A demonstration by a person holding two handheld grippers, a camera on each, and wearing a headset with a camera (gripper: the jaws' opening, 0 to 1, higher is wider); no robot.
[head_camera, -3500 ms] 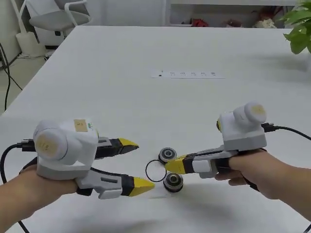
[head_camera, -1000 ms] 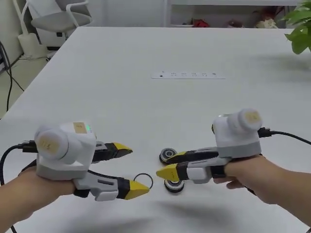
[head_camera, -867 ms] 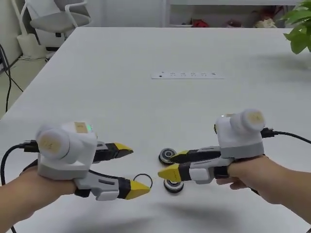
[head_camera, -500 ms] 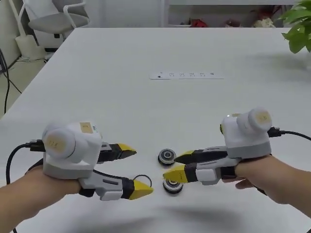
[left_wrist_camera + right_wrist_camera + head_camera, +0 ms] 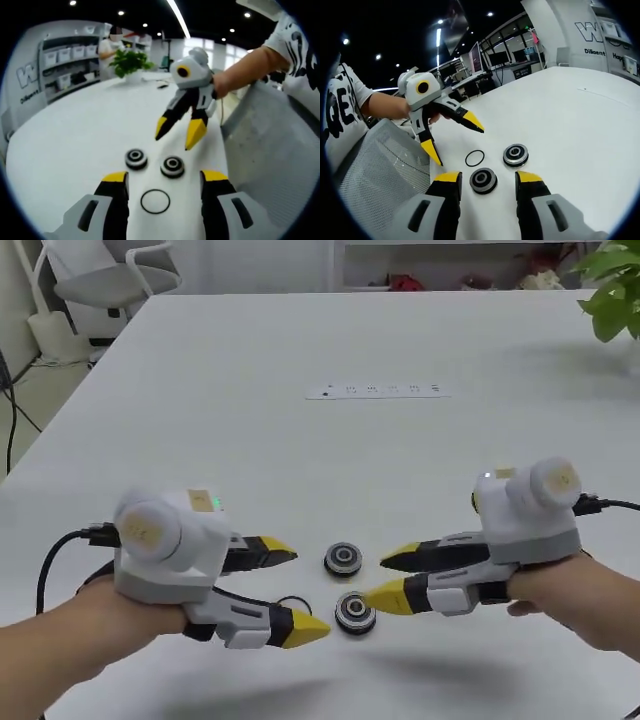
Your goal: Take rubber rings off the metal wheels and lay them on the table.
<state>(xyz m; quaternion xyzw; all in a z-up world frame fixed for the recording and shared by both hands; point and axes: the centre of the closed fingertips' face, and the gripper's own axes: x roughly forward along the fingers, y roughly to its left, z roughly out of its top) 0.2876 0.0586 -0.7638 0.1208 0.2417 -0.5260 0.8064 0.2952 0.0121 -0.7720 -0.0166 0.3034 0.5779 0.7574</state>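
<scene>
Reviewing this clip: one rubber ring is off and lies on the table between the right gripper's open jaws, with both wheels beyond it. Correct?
One error: the rubber ring lies between the left gripper's open jaws, not the right gripper's, as the left gripper view shows. It is on the table with both wheels beyond it.

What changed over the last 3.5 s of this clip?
The right gripper, about shut with its tip at the rubber ring 3.5 s ago, has opened and drawn back right; its jaws now flank the near wheel. The ring now lies further left, between the open jaws of the left gripper. The near wheel and far wheel stayed on the table; the left gripper stayed open.
</scene>
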